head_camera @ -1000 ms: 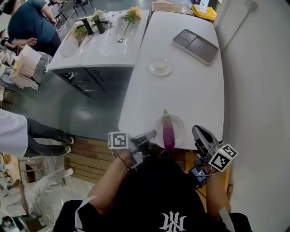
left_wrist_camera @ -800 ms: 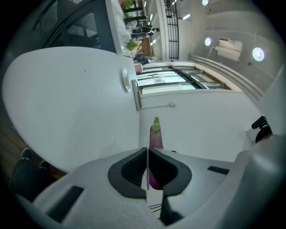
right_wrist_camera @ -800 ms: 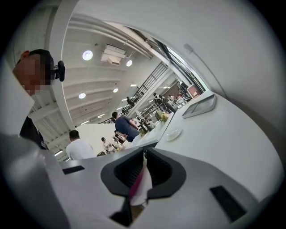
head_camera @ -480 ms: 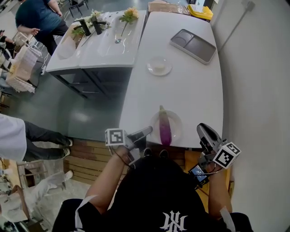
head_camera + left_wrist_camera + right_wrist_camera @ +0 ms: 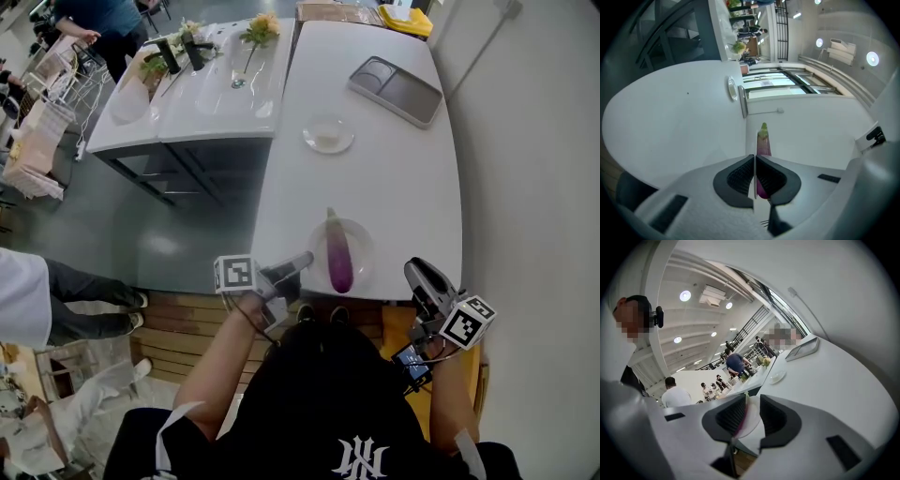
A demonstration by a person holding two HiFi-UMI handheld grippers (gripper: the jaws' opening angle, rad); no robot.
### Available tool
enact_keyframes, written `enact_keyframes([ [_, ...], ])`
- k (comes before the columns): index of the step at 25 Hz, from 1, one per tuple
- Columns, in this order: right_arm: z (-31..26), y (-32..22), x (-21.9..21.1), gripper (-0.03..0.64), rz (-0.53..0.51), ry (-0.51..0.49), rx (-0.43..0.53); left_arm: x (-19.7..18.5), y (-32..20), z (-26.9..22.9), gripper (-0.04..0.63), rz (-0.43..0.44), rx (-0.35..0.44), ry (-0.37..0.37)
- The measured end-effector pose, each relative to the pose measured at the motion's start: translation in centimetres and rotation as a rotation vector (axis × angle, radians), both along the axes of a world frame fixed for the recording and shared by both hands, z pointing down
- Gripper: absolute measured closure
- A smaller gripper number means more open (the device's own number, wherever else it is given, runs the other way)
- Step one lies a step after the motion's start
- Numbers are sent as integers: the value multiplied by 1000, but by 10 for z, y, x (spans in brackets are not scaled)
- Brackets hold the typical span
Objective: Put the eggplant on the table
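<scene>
A purple eggplant (image 5: pixel 337 260) lies on a small white plate (image 5: pixel 367 246) at the near edge of the white table (image 5: pixel 403 187). My left gripper (image 5: pixel 305 264) is at the plate's left rim. In the left gripper view its pads are closed on the thin rim (image 5: pixel 755 137), seen edge-on, with the eggplant (image 5: pixel 763 143) just beyond my left gripper (image 5: pixel 754 161). My right gripper (image 5: pixel 419 277) is off the plate's right side, apart from it. Its jaws (image 5: pixel 749 416) are opening, and the plate (image 5: pixel 752 422) shows in the gap, with no pad pressing on it.
Farther up the table lie a small dish (image 5: pixel 328 134) and a grey tray (image 5: pixel 396 91). A second table (image 5: pixel 206 94) with flower vases joins on the left. A wall runs along the right. A person's leg (image 5: pixel 94 286) is on the floor at the left.
The left gripper and the plate with the eggplant have shifted a little farther onto the table. The right gripper has stayed beside the table's near right corner.
</scene>
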State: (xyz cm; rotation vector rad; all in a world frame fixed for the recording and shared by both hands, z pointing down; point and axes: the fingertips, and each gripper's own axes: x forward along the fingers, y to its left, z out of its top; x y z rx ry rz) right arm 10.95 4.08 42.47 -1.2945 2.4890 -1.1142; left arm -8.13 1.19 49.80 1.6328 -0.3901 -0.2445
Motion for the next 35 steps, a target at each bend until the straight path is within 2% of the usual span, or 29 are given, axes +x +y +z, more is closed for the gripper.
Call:
enact_keyframes([
  [8,11,-3,6,546,9,2,-48,-4,-13,1,580,2,-14,13],
  [17,42,-44,22,523,-49,11,-103,15,-49,7,580,-28,-11,-6],
  [22,55,-81,25,523,-98,-56,-150,43,-71,8,580,-26,-1,1],
  [28,87,-126,41,512,-95,-120,-295,78,-99,13,580,-20,-8,13],
  [32,103,-147,42,508,-109,-150,-335,94,-122,17,580,-21,-17,28],
  [35,124,-182,39,509,-111,-171,-360,96,-154,36,580,-19,-26,16],
])
